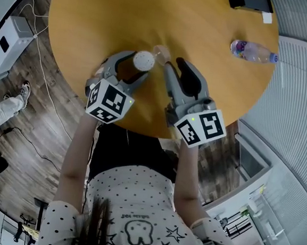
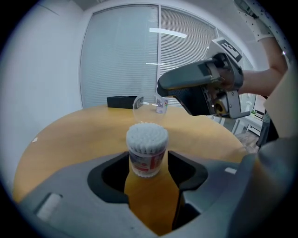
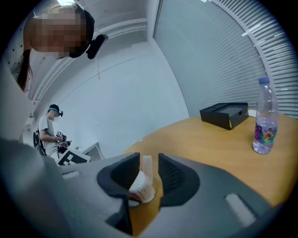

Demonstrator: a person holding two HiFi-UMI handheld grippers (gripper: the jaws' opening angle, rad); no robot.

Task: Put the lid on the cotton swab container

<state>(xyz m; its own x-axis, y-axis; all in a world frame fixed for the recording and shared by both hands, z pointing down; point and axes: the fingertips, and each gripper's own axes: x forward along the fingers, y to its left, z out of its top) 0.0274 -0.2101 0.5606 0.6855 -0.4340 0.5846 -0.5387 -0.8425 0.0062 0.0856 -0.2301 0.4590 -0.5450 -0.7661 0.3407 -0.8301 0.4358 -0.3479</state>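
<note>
Left gripper (image 1: 135, 64) jaws open around upright cotton swab container (image 2: 147, 148) on desk (image 1: 98, 24); right gripper (image 3: 149, 174) jaws open beside clear lid (image 3: 147, 166)

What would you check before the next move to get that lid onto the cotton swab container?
1. Cotton swab container upright on the table: ok.
2. Container between the left hand-held gripper's open jaws, unclamped: ok.
3. Clear lid between the right hand-held gripper's open jaws, gaps either side: ok.
4. Lid on container: not ok, swab tips bare.
5. Water bottle and black box stand clear of the work: ok.
6. Which way the lid's open side faces: cannot tell.
</note>
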